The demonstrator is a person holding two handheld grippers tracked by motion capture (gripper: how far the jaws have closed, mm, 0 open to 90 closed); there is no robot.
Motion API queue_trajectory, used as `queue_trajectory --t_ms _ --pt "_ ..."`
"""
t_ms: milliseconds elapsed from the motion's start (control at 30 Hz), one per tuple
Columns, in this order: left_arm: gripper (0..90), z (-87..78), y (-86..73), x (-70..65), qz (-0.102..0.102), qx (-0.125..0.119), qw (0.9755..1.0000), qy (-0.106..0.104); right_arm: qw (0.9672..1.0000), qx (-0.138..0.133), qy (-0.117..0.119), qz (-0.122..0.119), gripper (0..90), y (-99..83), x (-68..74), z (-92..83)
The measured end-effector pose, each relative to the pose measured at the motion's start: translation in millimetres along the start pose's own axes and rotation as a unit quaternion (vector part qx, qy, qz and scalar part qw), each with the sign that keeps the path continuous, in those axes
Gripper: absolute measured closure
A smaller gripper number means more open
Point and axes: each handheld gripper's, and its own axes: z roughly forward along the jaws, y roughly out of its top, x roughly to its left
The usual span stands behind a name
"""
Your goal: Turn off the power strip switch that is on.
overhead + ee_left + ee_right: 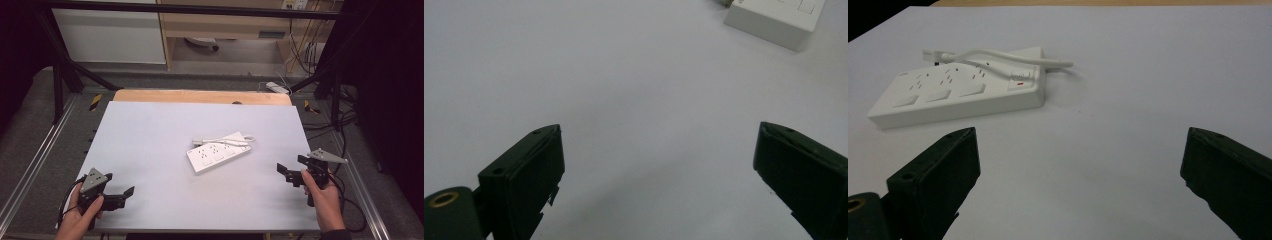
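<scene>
- White power strip (219, 152) lies flat mid-tabletop (150, 140), set diagonally, sockets up.
- Its white cable (225, 141) is folded along the far edge of the strip, plug end toward the strip's left end in the high view.
- My left hand-held gripper (120, 192) sits at the near left corner of the tabletop, jaws spread wide, nothing between them. Well apart from the strip.
- Left gripper view: one corner of the strip (774, 20) at top right, bare tabletop between the jaws.
- My right hand-held gripper (290, 172) is at the right edge, jaws wide apart, holding nothing, pointed at the strip.
- Right gripper view: strip (958, 92) ahead and left of centre, red mark on the switch end, cable (1013, 57) looped over it. No contact.
</scene>
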Motion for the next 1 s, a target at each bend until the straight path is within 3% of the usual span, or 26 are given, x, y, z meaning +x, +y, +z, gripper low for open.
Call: queue_trajectory --t_ms 633,833,1000 --pt "6.2 0.3 -0.1 -0.4 0.000 0.001 1.0000 -0.001 0.9999 0.008 0.009 0.004 3.5 -24.6 -0.3 1.9" --pt "6.2 0.3 -0.1 -0.6 0.001 0.002 1.0000 -0.002 0.9998 0.013 0.016 -0.008 3.4 -29.5 6.4 7.3" --pt "6.2 0.6 -0.2 -0.9 0.002 0.002 1.0000 -0.003 0.9988 0.025 0.022 -0.036 3.4 -33.1 17.0 16.5"
